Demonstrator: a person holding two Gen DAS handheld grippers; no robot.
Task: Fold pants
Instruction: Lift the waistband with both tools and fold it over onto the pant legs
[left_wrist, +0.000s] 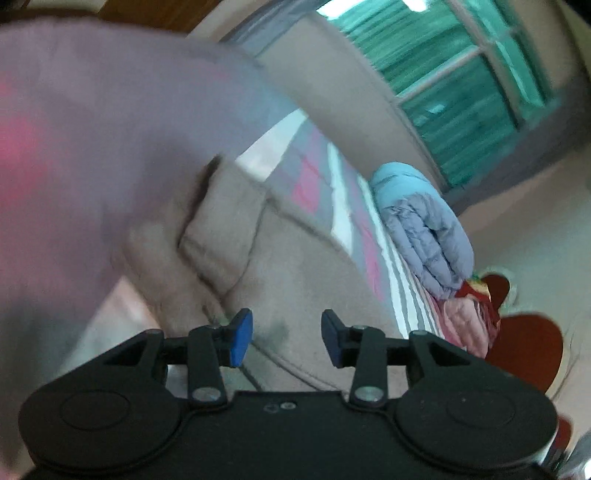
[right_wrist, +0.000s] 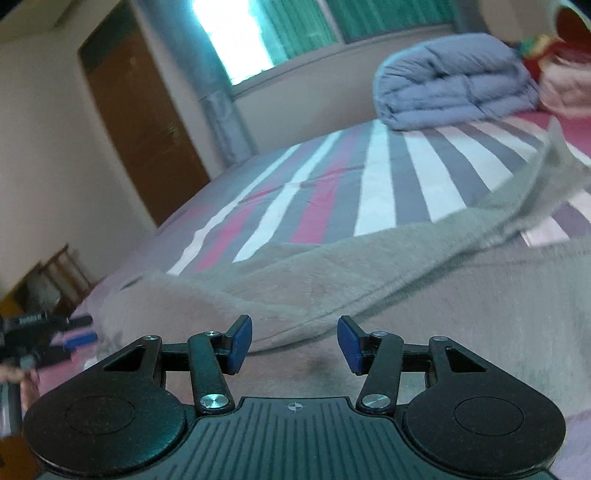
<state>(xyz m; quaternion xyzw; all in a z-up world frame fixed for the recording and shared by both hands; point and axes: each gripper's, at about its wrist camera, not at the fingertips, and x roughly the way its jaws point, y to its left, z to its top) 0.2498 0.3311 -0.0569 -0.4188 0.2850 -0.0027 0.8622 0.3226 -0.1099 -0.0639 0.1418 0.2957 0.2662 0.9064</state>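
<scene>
Beige fleece pants (right_wrist: 369, 280) lie spread across the striped bed sheet (right_wrist: 373, 177), with one leg's folded edge running just past my right fingertips. My right gripper (right_wrist: 295, 345) hovers over the fabric, its blue pads apart with nothing pinched between them. In the left wrist view the pants (left_wrist: 295, 266) show a pocket or cuff seam in front of my left gripper (left_wrist: 286, 339), which is also open above the cloth. A blurred mauve mass of cloth (left_wrist: 92, 147) fills the upper left there. The left gripper (right_wrist: 83, 328) also shows blurred at the left edge of the right wrist view, held by a hand (right_wrist: 18, 376).
A folded grey-blue quilt (right_wrist: 454, 81) sits at the far end of the bed, with pink bedding (right_wrist: 565, 88) and a red headboard (left_wrist: 524, 350) beside it. A window with green curtains (left_wrist: 461, 92) and a wooden door (right_wrist: 144, 122) line the walls.
</scene>
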